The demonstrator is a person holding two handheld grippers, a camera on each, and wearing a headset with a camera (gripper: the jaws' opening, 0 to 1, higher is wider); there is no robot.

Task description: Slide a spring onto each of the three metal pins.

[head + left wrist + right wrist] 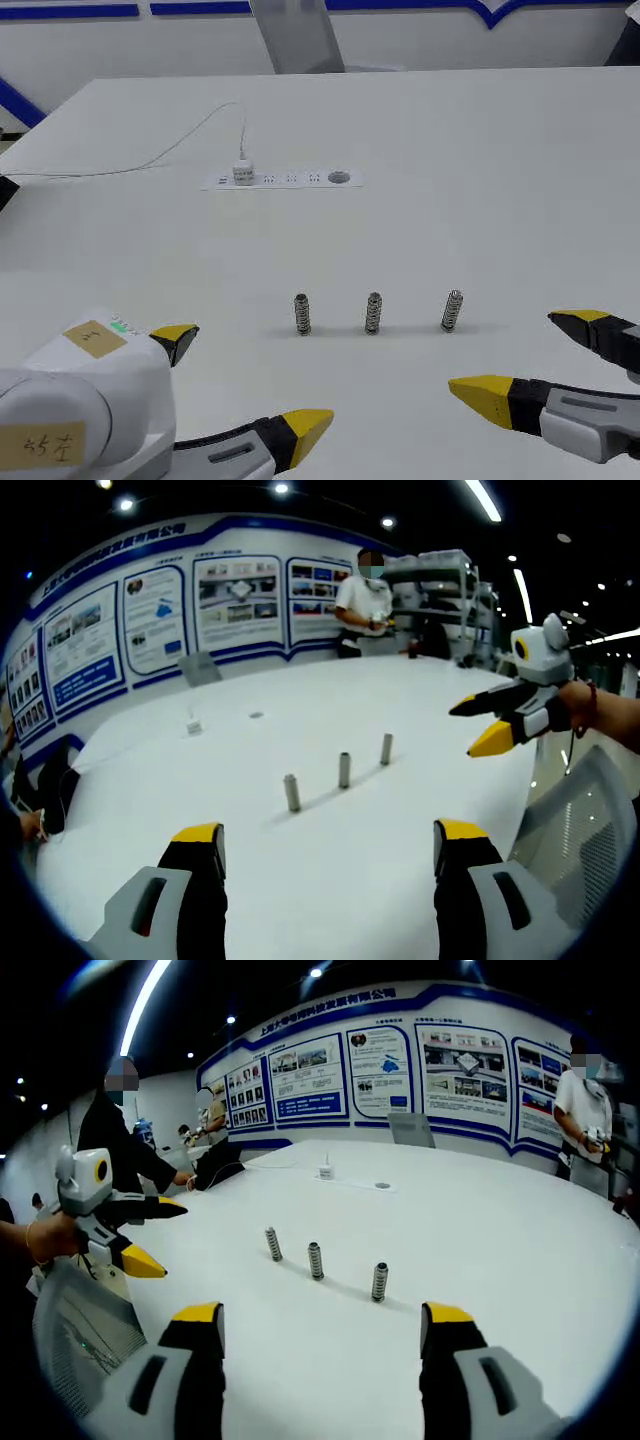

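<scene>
Though both are cropped, left hand-held gripper (252,378) released, right hand-held gripper (505,352) released

A broad white table (480,150) spreads across the room, with a grey chair (297,35) at its far edge. Behind it, a white wall (420,40) with blue trim carries poster panels (305,1077). Spotlights (281,488) and strip lights (482,498) shine from a dark ceiling.

Head view: above the near edge, looking forward and down on the surface (480,150), pin row (373,313) close, mid-frame. Left gripper view: low, from the left, faces the row slantwise. Right gripper view: low, from the right. All three share the row. Left gripper view catches the right hand-held gripper (462,730), right gripper view the left hand-held gripper (170,1240).
</scene>
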